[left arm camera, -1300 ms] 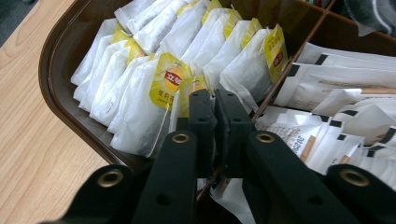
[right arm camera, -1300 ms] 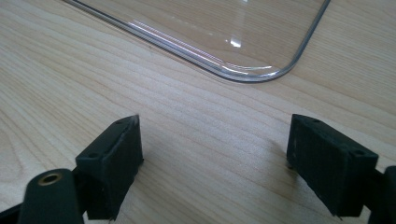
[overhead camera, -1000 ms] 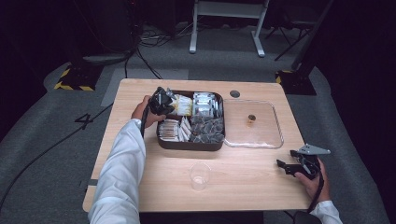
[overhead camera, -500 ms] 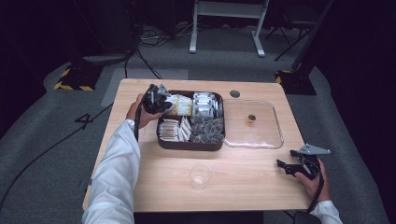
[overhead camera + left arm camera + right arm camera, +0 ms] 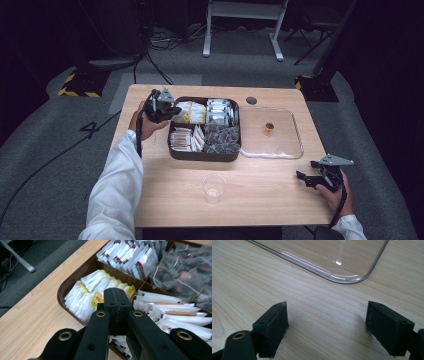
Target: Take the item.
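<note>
Since a second ago the left claw (image 5: pixel 172 111) has drawn back from over the tray (image 5: pixel 202 156) to its near-left corner. We see it clenched, empty; yellow-labelled sachets (image 5: pixel 93 291) lie just ahead, below its tip. Right claw (image 5: pixel 303 178) rests released on the desk (image 5: pixel 260 200), well apart.

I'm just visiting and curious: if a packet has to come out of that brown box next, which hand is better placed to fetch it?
Probably the left. The left gripper hovers, jaws shut, over the yellow-and-white packets in the compartment box. The right gripper rests open on the table near the clear lid.
</note>
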The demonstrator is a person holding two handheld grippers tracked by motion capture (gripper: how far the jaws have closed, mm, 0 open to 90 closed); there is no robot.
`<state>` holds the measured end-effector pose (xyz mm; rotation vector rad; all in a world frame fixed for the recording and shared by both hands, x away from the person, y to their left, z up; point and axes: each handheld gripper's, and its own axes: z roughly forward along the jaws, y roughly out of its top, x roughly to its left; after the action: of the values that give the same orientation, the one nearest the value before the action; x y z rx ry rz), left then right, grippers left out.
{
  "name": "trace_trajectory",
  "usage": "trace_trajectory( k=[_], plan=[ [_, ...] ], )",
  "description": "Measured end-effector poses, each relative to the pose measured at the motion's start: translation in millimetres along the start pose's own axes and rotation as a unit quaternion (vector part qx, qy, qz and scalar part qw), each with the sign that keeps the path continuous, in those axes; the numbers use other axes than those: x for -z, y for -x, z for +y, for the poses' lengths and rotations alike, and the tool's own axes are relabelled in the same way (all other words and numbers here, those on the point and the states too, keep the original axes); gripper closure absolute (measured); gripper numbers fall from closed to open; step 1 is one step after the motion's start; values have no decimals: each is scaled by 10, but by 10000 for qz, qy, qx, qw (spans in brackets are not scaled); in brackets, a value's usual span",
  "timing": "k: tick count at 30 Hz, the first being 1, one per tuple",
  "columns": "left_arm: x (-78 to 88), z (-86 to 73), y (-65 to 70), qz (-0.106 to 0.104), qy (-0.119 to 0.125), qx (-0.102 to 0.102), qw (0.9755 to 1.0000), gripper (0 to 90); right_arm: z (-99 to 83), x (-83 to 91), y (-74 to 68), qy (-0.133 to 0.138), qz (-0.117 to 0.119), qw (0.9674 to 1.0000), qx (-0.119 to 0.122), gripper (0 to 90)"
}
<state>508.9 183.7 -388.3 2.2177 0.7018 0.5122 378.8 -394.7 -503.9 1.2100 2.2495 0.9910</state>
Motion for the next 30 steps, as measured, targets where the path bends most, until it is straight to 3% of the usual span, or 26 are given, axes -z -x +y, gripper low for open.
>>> trace_trajectory(
  k=[10,26,30],
  plan=[
    [166,1,101,-11,285,-34,9996,899,0,0,0,-1,-1,10000,-6,184],
    [383,-70,292,-155,540,-127,9983,900,0,-1,1,-2,0,10000,-6,183],
    [440,-105,373,-214,492,-197,9984,900,0,-1,1,-2,-2,10000,-6,183]
  ],
)
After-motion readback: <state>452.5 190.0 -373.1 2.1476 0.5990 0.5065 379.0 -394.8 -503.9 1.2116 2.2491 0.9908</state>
